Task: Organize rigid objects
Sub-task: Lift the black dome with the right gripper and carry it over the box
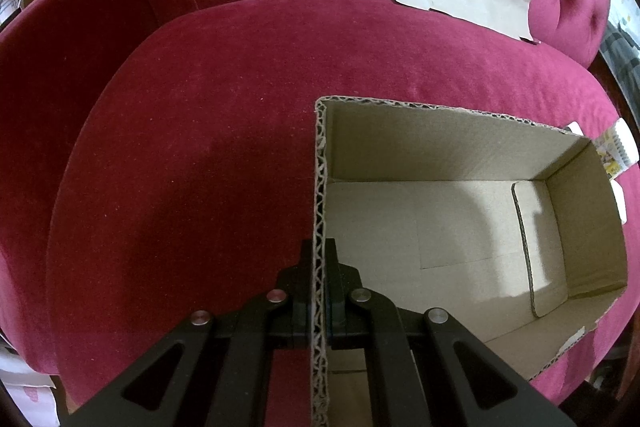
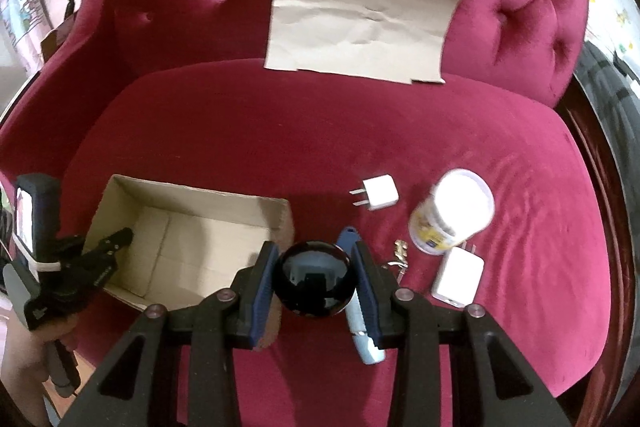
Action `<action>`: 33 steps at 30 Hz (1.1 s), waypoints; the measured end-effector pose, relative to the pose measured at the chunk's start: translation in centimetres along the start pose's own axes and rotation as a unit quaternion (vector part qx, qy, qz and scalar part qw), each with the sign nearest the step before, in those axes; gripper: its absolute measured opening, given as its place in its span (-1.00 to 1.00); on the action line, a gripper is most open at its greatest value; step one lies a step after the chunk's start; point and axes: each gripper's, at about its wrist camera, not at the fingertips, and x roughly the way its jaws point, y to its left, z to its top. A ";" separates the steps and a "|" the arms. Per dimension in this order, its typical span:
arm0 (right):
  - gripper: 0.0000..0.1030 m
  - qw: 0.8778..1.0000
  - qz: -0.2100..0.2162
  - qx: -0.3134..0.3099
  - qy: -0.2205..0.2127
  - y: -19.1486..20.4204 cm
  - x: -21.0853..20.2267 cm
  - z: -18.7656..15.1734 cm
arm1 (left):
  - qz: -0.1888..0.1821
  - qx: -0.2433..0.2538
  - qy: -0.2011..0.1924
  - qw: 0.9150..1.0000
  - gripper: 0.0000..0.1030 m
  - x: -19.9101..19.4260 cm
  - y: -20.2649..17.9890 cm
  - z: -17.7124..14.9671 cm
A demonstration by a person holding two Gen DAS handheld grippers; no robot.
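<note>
Sitting squarely between the right gripper [image 2: 314, 281] fingers, a glossy black ball [image 2: 314, 279] is clamped by both pads, raised just beside the cardboard box [image 2: 192, 223]. The left gripper [image 1: 319, 283] is pinched shut on the box's near wall. Nothing shows inside the box. Two white chargers [image 2: 380, 193] [image 2: 458, 277], a jar [image 2: 454, 211] and a blue pen [image 2: 360, 331] lie on the red sofa cushion [image 2: 320, 131].

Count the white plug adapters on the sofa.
2. One white plug adapter lies left of the white-lidded jar; the second adapter lies below that jar. Others may be hidden.
</note>
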 end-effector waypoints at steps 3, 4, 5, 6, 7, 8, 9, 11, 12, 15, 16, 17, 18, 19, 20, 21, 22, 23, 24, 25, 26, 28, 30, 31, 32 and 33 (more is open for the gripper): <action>-0.22 1.000 0.007 -0.005 -0.002 1.1 0.1 0.1 | -0.002 -0.001 0.000 1.000 -0.94 0.0 0.1 0.0; -0.22 1.000 0.010 -0.006 -0.002 1.5 0.1 0.2 | -0.003 -0.001 0.000 1.000 -0.94 0.0 0.1 0.0; -0.22 1.000 0.011 -0.007 -0.002 1.7 0.2 0.2 | -0.003 -0.001 0.001 1.000 -0.94 0.0 0.2 0.1; -0.22 1.000 0.014 -0.007 -0.001 2.0 0.3 0.2 | -0.004 -0.002 0.001 1.000 -0.94 0.0 0.2 0.1; -0.22 1.000 0.016 -0.009 -0.001 2.4 0.4 0.2 | -0.004 -0.002 0.001 1.000 -0.94 0.0 0.2 0.1; -0.22 1.000 0.017 -0.010 -0.001 2.6 0.4 0.3 | -0.005 -0.002 0.001 1.000 -0.94 0.0 0.3 0.1; -0.22 1.000 0.020 -0.012 -0.002 3.0 0.5 0.3 | -0.005 -0.002 0.001 1.000 -0.94 0.0 0.3 0.1; -0.22 1.000 0.022 -0.017 -0.003 3.7 0.6 0.4 | -0.006 -0.001 0.001 1.000 -0.94 0.0 0.4 0.1; -0.22 1.000 0.022 -0.020 -0.003 4.0 0.7 0.4 | -0.006 -0.001 0.001 1.000 -0.94 0.0 0.4 0.1; -0.22 0.999 0.025 -0.027 -0.003 5.2 1.1 0.6 | -0.006 -0.001 0.001 1.000 -0.94 0.0 0.3 0.2; -0.22 0.999 0.028 -0.030 -0.003 5.6 1.2 0.6 | -0.006 -0.001 0.001 1.000 -0.94 0.0 0.4 0.1; -0.22 0.999 0.031 -0.032 -0.001 5.9 1.4 0.7 | -0.006 -0.002 0.001 1.000 -0.94 0.0 0.4 0.1; -0.22 0.999 0.035 -0.034 -0.001 6.4 1.5 0.7 | -0.007 -0.002 0.000 1.000 -0.94 0.0 0.4 0.1; -0.22 0.999 0.037 -0.036 0.000 6.7 1.7 0.7 | -0.007 -0.002 0.000 1.000 -0.94 -0.1 0.3 0.1; -0.22 0.999 0.039 -0.038 0.001 7.1 1.8 0.8 | -0.007 -0.002 0.000 1.000 -0.94 -0.1 0.3 0.1; -0.22 0.998 0.042 -0.040 0.000 7.5 2.0 0.8 | -0.007 -0.002 0.000 1.000 -0.94 -0.1 0.3 0.1; -0.22 0.998 0.044 -0.040 0.000 7.9 2.0 0.8 | -0.007 -0.002 0.001 1.000 -0.94 -0.1 0.3 0.1; -0.22 0.998 0.046 -0.041 0.000 8.2 2.1 0.8 | -0.007 -0.002 0.000 1.000 -0.94 -0.1 0.3 0.1; -0.22 0.998 0.048 -0.041 0.000 8.4 2.3 0.8 | -0.007 -0.002 0.000 1.000 -0.94 -0.1 0.3 0.1; -0.22 0.998 0.051 -0.041 0.000 8.6 2.4 0.8 | -0.007 -0.002 0.001 1.000 -0.94 -0.1 0.3 0.1; -0.22 0.998 0.055 -0.040 0.001 9.0 2.6 0.8 | -0.007 -0.002 0.001 1.000 -0.94 -0.1 0.3 0.1; -0.22 0.997 0.060 -0.040 0.002 9.4 2.9 0.7 | -0.007 -0.003 0.001 1.000 -0.94 -0.1 0.3 0.1; -0.22 0.997 0.063 -0.041 0.004 9.9 3.3 0.6 | -0.008 -0.003 0.001 1.000 -0.94 -0.1 0.3 0.0; -0.22 0.997 0.063 -0.042 0.005 10.0 3.4 0.6 | -0.009 -0.003 0.001 1.000 -0.94 -0.1 0.3 0.0; -0.22 0.997 0.063 -0.044 0.005 10.4 3.7 0.5 | -0.009 -0.002 0.001 1.000 -0.94 -0.1 0.3 0.0; -0.22 0.997 0.063 -0.045 0.005 10.4 3.9 0.5 | -0.010 -0.002 0.001 1.000 -0.94 -0.1 0.4 0.0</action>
